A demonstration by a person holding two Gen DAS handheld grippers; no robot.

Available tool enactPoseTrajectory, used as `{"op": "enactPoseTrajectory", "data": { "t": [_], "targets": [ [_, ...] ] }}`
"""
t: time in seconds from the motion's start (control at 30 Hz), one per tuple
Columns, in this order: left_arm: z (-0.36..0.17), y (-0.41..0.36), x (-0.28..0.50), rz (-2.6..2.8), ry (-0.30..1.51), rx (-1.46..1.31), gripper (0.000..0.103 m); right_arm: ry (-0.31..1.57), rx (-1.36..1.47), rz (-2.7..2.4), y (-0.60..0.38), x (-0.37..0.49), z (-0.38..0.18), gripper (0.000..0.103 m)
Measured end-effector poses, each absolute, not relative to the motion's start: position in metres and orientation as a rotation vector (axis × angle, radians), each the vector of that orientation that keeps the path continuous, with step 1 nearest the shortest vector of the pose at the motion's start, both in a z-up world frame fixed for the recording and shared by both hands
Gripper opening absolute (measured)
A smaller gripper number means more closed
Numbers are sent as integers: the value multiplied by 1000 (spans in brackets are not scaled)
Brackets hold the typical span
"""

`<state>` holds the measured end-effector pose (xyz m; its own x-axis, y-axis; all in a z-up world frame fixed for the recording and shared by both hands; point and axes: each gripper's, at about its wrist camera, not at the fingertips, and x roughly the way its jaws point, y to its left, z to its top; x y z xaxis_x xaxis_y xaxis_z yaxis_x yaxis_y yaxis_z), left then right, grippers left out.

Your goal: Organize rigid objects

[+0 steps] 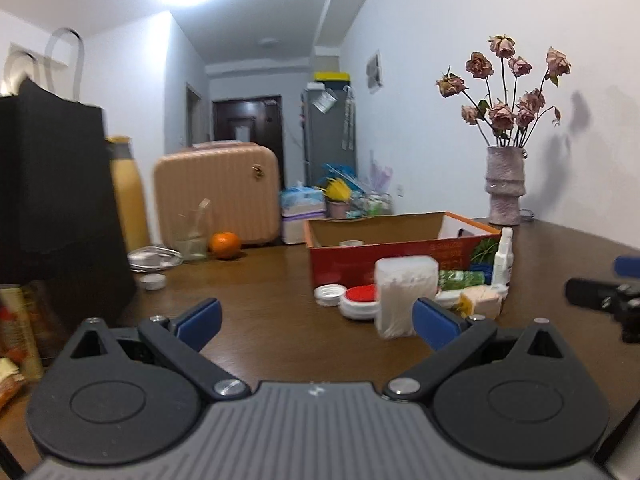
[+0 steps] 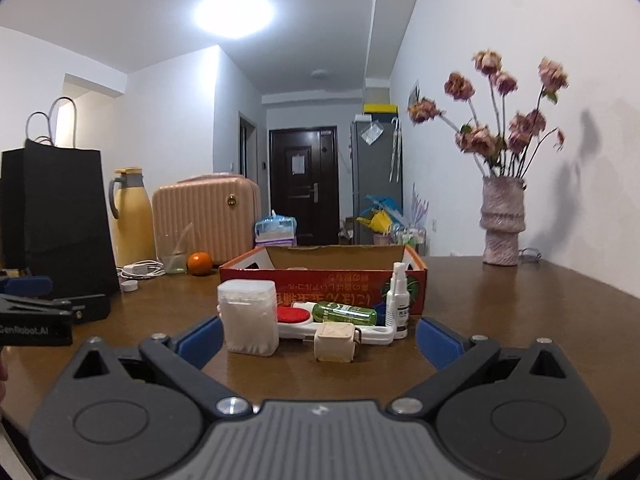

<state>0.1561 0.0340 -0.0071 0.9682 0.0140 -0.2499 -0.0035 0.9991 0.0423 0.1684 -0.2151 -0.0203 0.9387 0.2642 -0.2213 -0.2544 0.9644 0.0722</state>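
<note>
A red cardboard box (image 2: 320,282) stands open on the brown table (image 2: 520,320); it also shows in the left wrist view (image 1: 400,256). In front of it lie a clear cotton-swab tub (image 2: 249,317), a beige cube (image 2: 335,342), a green bottle (image 2: 345,313), a white spray bottle (image 2: 398,304), a white tray (image 2: 376,335) and a red-topped lid (image 2: 292,315). In the left wrist view the tub (image 1: 404,294), red lid (image 1: 360,298) and a white cap (image 1: 330,294) show. My right gripper (image 2: 318,340) is open and empty just before the cube. My left gripper (image 1: 316,322) is open and empty, left of the tub.
A black paper bag (image 2: 60,220), yellow thermos (image 2: 132,216), glass (image 2: 174,252), orange (image 2: 199,263) and pink suitcase (image 2: 206,216) stand at the back left. A vase of dried roses (image 2: 502,220) stands at the back right. The left gripper's body (image 2: 40,312) shows at the left edge.
</note>
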Motion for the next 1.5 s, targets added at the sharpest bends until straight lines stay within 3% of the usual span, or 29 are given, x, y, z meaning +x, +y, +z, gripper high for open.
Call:
{"op": "enactPoseTrajectory", "data": {
  "t": [0.1, 0.17, 0.2, 0.3, 0.4, 0.47, 0.53, 0.6, 0.77, 0.83, 0.9, 1.27, 1.37, 1.4, 1.5],
  "targets": [
    [-1, 35, 190, -52, 283, -19, 103, 270, 78, 331, -214, 203, -16, 89],
    [2, 35, 220, -87, 316, -54, 102, 298, 103, 373, -213, 227, -13, 75],
    [3, 33, 233, -99, 329, -67, 98, 315, 120, 398, -211, 242, -12, 72],
    [6, 28, 275, -142, 359, -96, 74, 359, 156, 457, -202, 281, -11, 65],
    [4, 29, 313, -204, 426, -168, 64, 402, 234, 507, -197, 320, -14, 55],
    [0, 32, 331, -233, 486, -223, 50, 455, 311, 528, -196, 343, -19, 45],
    [-6, 36, 341, -265, 528, -271, 29, 521, 383, 564, -195, 359, -26, 42],
    [-11, 38, 338, -280, 527, -283, 23, 562, 412, 595, -192, 365, -35, 36],
    [-12, 43, 295, -314, 492, -289, 23, 516, 445, 619, -201, 331, -41, 24],
    [-14, 43, 273, -331, 475, -283, 25, 497, 429, 637, -203, 306, -44, 24],
    [-23, 43, 252, -347, 473, -308, 37, 489, 384, 647, -201, 283, -48, 24],
    [-42, 29, 219, -382, 516, -309, 42, 530, 327, 561, -203, 248, -57, 22],
    [-30, 36, 226, -361, 480, -248, 61, 505, 262, 520, -207, 239, -50, 25],
    [-25, 40, 234, -349, 476, -223, 74, 504, 246, 518, -207, 237, -48, 26],
    [-16, 48, 264, -322, 478, -179, 72, 541, 196, 553, -203, 230, -47, 28]
  ]
}}
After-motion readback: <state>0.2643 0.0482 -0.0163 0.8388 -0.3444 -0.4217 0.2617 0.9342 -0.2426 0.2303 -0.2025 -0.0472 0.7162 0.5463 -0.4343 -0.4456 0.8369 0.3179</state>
